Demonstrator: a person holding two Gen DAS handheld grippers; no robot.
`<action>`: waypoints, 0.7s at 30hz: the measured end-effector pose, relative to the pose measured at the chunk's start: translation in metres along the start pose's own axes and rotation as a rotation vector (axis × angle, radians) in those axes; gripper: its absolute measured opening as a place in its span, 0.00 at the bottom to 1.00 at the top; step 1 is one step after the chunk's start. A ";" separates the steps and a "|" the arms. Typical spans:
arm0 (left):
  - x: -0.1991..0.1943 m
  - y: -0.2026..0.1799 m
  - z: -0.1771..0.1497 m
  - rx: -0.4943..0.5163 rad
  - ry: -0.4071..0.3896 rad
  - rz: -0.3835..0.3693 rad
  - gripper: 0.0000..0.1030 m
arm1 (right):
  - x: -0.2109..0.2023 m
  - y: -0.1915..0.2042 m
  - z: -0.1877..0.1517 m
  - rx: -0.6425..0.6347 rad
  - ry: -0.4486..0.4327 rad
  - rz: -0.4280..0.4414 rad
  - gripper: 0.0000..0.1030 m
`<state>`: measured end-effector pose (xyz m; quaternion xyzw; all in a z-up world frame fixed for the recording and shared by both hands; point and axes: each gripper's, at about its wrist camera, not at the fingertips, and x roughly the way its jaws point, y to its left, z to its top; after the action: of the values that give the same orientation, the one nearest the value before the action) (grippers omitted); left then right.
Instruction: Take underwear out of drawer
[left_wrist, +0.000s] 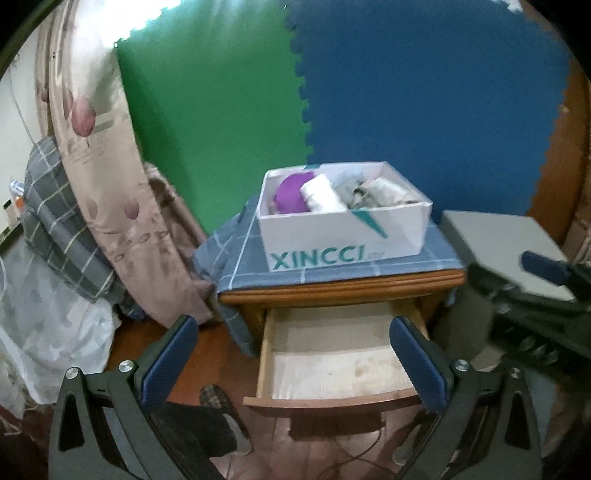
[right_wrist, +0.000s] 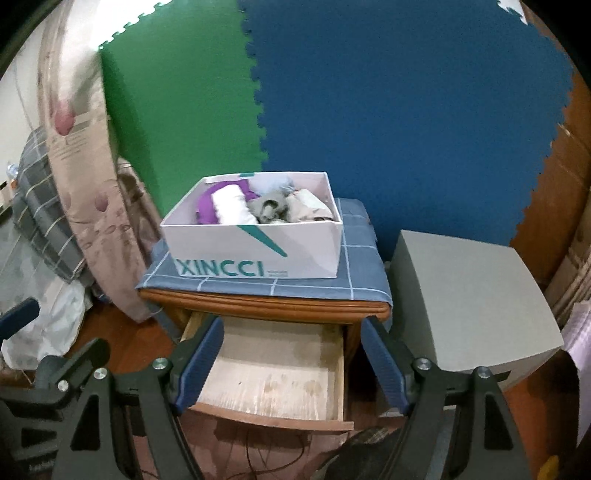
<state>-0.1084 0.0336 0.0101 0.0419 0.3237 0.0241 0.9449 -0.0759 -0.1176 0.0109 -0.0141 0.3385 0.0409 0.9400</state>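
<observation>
The wooden nightstand's drawer (left_wrist: 332, 365) is pulled open and shows only its bare plywood bottom; it also shows in the right wrist view (right_wrist: 273, 373). A white XINCCI box (left_wrist: 343, 236) on top of the nightstand holds rolled underwear (left_wrist: 321, 194) in purple, white, grey and beige, also visible in the right wrist view (right_wrist: 232, 206). My left gripper (left_wrist: 295, 350) is open and empty, above the drawer front. My right gripper (right_wrist: 291, 362) is open and empty over the drawer; it also shows in the left wrist view (left_wrist: 546, 291) at the right.
A blue checked cloth (right_wrist: 314, 284) covers the nightstand top. A grey box (right_wrist: 469, 306) stands right of the nightstand. A floral curtain (left_wrist: 110, 206) and bedding (left_wrist: 55, 236) lie to the left. Green and blue foam mats (left_wrist: 406, 92) form the back wall. Cables lie on the floor (right_wrist: 266, 454).
</observation>
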 end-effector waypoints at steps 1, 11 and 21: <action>-0.004 -0.001 0.001 -0.004 -0.003 0.002 1.00 | -0.005 0.002 0.002 -0.003 0.000 -0.009 0.77; -0.037 -0.006 0.001 -0.057 0.149 -0.127 1.00 | -0.055 -0.002 0.025 0.001 -0.030 -0.141 0.79; -0.058 0.009 0.032 -0.110 0.182 -0.208 1.00 | -0.069 -0.016 0.043 -0.033 0.098 -0.120 0.79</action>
<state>-0.1342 0.0363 0.0717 -0.0461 0.4088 -0.0527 0.9099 -0.1002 -0.1362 0.0884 -0.0519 0.3819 -0.0108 0.9227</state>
